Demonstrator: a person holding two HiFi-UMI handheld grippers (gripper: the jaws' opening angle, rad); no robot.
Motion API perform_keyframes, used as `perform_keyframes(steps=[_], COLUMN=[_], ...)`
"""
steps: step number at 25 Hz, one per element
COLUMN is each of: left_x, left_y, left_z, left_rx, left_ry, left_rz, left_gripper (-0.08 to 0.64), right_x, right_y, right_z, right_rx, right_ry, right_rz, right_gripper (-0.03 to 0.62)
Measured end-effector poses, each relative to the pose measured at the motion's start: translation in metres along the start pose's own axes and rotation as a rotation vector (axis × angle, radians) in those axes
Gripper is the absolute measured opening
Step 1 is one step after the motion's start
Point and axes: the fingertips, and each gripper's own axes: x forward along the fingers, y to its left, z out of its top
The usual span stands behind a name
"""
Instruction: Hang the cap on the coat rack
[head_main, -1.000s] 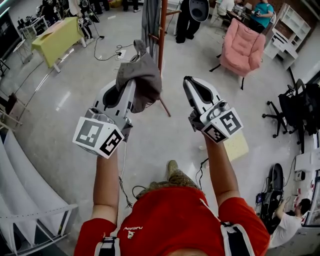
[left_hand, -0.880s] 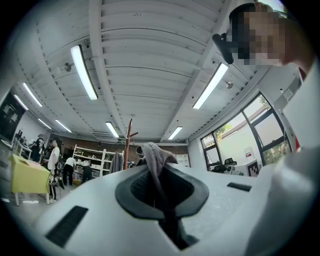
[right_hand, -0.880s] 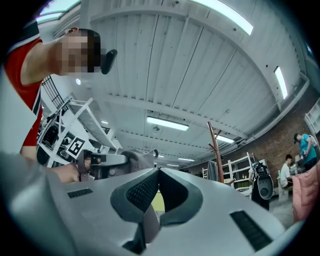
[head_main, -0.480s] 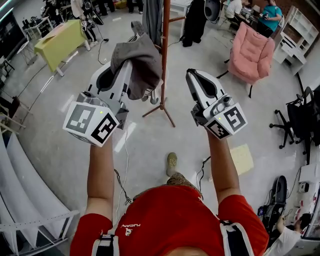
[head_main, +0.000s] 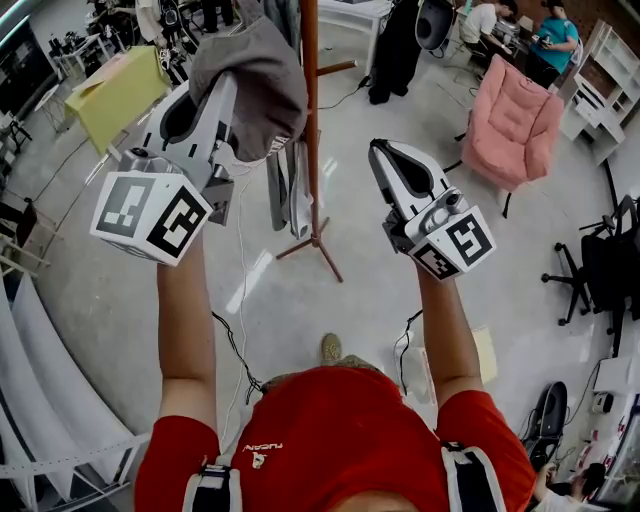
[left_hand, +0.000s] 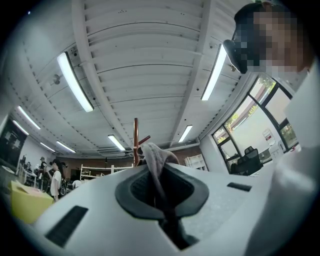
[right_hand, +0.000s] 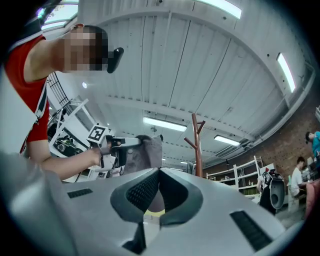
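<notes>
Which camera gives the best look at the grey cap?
The head view: most of the cap shows, held beside the coat rack pole. The left gripper view shows only a strip of fabric pinched between its jaws; the right gripper view shows the cap small, from the side.

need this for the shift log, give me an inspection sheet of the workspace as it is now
surface: grey glossy floor
job's things: cap held up beside coat rack, not hung yet
clutter: garments hanging on coat rack
grippers: left tool shut on cap; right tool shut, nothing in it
cables: black cables on floor near the person's feet
surroundings: pink armchair, yellow table, people at the far side
</notes>
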Motion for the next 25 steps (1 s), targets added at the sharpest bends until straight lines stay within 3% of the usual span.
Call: perform_keyframes(steps=[7, 18, 25], left_x=[0.079, 0.133, 0.162], left_y=[0.022, 0.068, 0.083], left_z=[0.013, 0.017, 0.008], left_rx=[0.041, 0.109, 0.093], left_ry=[-0.014, 0.001, 0.019], left_rz=[0.018, 0.076, 0.031], left_gripper=[0.015, 0.015, 0.017], right_x=[0.012, 0.024, 0.031], right_y=[-0.068, -0.097, -0.109], right_z=[-0.004, -0.021, -0.025], right_rx=[0.012, -0.001, -0.004], right_ry=[-0.010, -0.004, -0.003], right_rz=[-0.001, -0.038, -0.090], right_gripper=[0.023, 0.023, 0.023])
